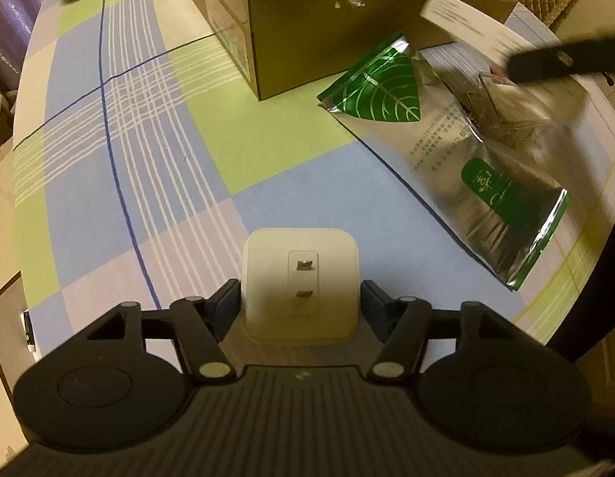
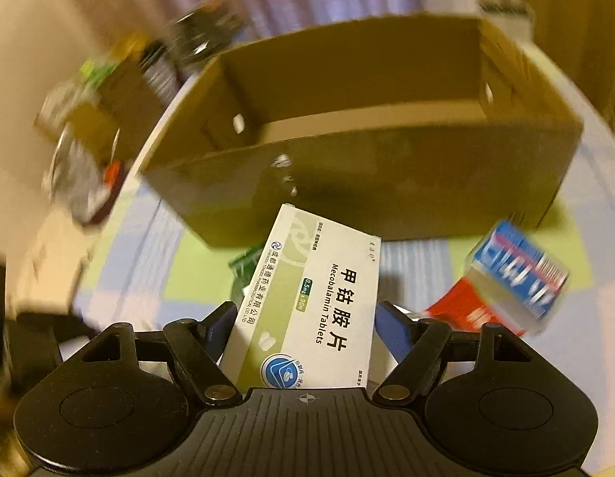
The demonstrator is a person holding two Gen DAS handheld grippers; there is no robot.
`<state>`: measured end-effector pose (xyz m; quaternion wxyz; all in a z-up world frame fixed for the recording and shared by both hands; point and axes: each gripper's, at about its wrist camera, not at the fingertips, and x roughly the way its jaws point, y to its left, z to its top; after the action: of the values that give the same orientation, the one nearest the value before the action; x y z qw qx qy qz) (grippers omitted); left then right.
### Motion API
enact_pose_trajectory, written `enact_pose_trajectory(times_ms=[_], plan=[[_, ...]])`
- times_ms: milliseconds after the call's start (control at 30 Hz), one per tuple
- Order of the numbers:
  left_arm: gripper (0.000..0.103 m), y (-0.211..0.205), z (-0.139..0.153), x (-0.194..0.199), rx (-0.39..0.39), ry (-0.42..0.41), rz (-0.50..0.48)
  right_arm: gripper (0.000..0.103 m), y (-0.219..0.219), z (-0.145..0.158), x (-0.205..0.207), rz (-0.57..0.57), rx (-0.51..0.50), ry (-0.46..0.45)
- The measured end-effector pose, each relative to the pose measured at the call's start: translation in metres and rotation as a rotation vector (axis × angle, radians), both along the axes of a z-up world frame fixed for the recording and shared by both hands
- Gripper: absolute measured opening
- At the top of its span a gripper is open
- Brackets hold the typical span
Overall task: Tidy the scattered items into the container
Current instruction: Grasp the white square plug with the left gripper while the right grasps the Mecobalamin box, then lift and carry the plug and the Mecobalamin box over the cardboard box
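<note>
Before the cardboard box (image 2: 347,135), right gripper (image 2: 303,314) pinches tablet box (image 2: 307,302); left gripper (image 1: 300,296) clamps charger (image 1: 299,282).

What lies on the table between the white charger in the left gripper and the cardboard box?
Nothing: in the left wrist view, only bare checked tablecloth lies between the white charger and the cardboard box. The foil pouch lies off to the right.

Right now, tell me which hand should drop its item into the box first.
Right. The right gripper holds the tablet box facing the cardboard box's open top. The left gripper holds the white charger low over the tablecloth, the box farther ahead.
</note>
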<state>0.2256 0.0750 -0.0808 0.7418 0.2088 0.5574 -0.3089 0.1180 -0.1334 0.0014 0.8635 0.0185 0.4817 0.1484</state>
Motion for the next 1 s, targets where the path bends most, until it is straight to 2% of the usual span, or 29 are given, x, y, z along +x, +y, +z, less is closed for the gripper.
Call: enact_pose_trajectory(times_ms=[133,267,433,533,733,767,800,1000], plan=[[0.061,-0.003,-0.001,-0.001,0.007,-0.007,0.002,0.078,-0.002,-0.007,-0.023,0.115,-0.154,-0.044],[0.063,-0.005,-0.004,-0.001,0.018,-0.013,0.029,0.078,-0.004,-0.02,-0.027,0.143,-0.195,-0.047],[0.064,-0.011,-0.005,-0.002,0.047,-0.021,0.04,0.078,-0.003,-0.033,-0.019,0.124,-0.158,-0.02],[0.068,-0.011,-0.006,0.0,0.051,-0.024,0.06,0.078,-0.006,-0.032,-0.013,0.099,-0.134,-0.008],[0.071,-0.012,-0.008,0.002,0.043,-0.018,0.068,0.078,-0.002,-0.033,-0.01,0.105,-0.149,-0.005],[0.068,-0.012,-0.007,0.002,0.044,-0.02,0.067,0.078,-0.002,-0.034,-0.01,0.105,-0.157,-0.003],[0.06,-0.012,-0.006,0.002,0.039,-0.021,0.071,0.073,-0.002,-0.034,-0.01,0.099,-0.162,-0.006],[0.06,-0.009,-0.001,0.004,0.051,-0.005,0.106,0.073,-0.009,-0.024,-0.018,0.073,-0.147,-0.032]])
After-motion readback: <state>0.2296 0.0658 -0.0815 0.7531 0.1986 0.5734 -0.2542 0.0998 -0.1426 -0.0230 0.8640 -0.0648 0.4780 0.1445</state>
